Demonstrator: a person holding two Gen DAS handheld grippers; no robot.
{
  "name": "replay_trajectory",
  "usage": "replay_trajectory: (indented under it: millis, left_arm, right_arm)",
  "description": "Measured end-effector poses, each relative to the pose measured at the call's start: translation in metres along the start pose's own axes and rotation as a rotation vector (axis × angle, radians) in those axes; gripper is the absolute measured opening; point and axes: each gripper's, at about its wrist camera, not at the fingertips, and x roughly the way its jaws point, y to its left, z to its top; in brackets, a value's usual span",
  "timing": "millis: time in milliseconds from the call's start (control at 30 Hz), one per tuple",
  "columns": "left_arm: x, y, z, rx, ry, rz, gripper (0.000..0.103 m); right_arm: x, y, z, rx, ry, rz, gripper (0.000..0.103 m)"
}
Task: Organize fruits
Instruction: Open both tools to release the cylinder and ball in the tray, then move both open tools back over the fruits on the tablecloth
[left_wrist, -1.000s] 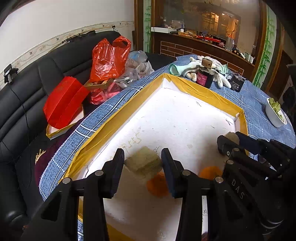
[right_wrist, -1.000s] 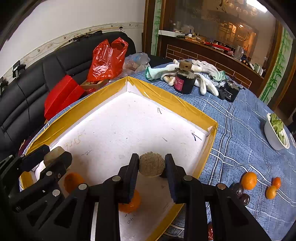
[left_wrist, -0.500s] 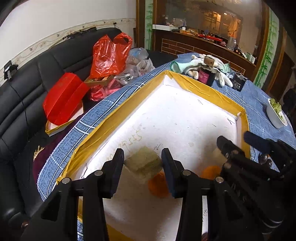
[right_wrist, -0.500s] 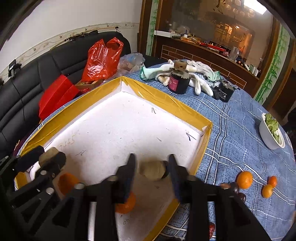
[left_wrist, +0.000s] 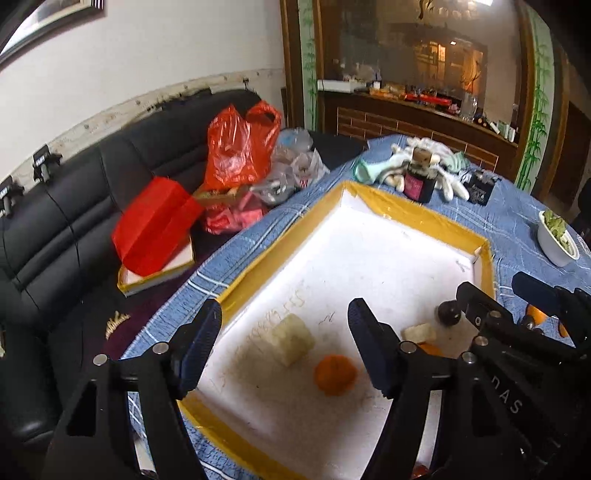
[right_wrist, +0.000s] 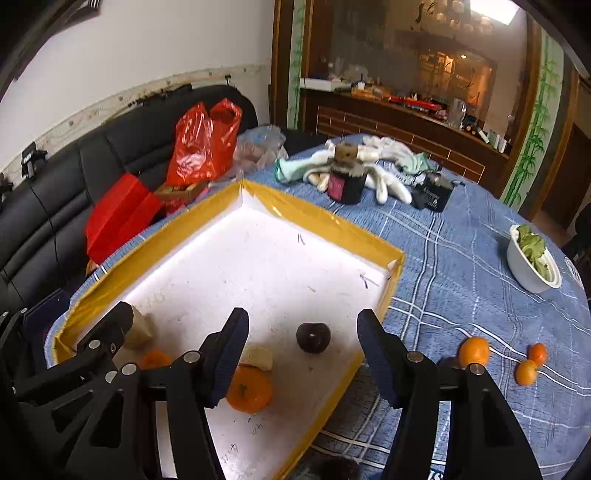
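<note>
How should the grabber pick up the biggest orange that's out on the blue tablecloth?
Best guess: the right gripper, which is open, should come down from above on the big orange and pinch its round middle. It's a plain ball on the flat tablecloth, so any sides work. Two smaller oranges lie apart to its right, so there is room for the fingers.

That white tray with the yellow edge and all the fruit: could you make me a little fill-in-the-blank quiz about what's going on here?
1. Both grippers, the left gripper and the right gripper, have their jaws ____.
2. The dark plum lies ____ the tray.
3. Three oranges wait on the ____ tablecloth.
4. The white bowl holds something ____ in colour.

Missing words: open; inside; blue; green
</note>
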Motion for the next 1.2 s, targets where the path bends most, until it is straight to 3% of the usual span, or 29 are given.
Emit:
replay_trajectory:
  millis: [200, 400, 633, 1200]
  left_arm:
    - [-0.025, -0.006, 0.004, 0.007, -0.056, -0.026, 0.073]
    - [-0.04, -0.019, 0.005, 0.028, -0.05, -0.064, 0.073]
    - [-0.052, -0.038, 0.001, 0.052, -0.032, -0.102, 0.073]
    - [-0.081, -0.075, -0.008, 0.109, -0.076, -0.137, 0.073]
  right_arm:
    - [-0.033, -0.011, -0.003, 0.021, -0.057, -0.013, 0.068]
    - [-0.061, -0.028, -0.011, 0.042, -0.087, -0.04, 0.068]
    - [-0.079, -0.049, -0.022, 0.07, -0.095, -0.057, 0.068]
    - [-0.112, -0.087, -0.046, 0.118, -0.126, -0.088, 0.068]
